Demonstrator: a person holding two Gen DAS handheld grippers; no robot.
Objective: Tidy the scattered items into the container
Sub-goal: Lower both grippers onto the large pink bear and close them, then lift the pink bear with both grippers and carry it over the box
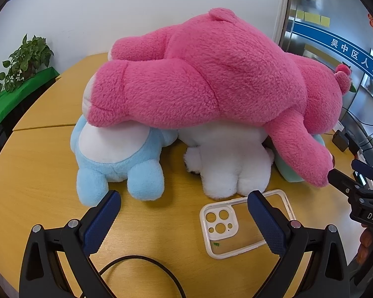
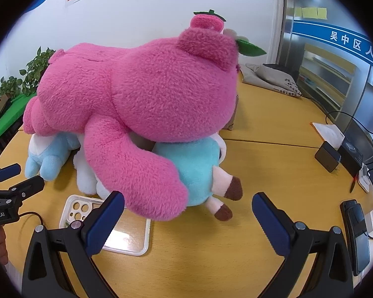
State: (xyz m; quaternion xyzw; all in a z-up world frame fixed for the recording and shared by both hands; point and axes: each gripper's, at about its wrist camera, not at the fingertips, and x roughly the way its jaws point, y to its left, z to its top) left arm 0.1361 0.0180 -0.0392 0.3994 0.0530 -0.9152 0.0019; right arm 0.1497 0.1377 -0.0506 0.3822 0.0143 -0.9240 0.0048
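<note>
White wall (image 1: 136, 12), wooden table (image 2: 273, 168), potted plants (image 1: 27, 59), perhaps glass partition (image 2: 335, 62).

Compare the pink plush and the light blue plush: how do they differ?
The pink plush is far larger than the light blue plush. The pink one lies across the top of the pile; the blue one sits on the table, partly beneath it. The blue one has a white patch; the pink is almost all one colour. Both are fuzzy soft toys.

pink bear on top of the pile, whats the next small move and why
Probably ease the open right gripper forward onto the pink bear's hanging arm. It lies on top of the other plush toys, pinning them, and that arm already sits between the fingers.
</note>
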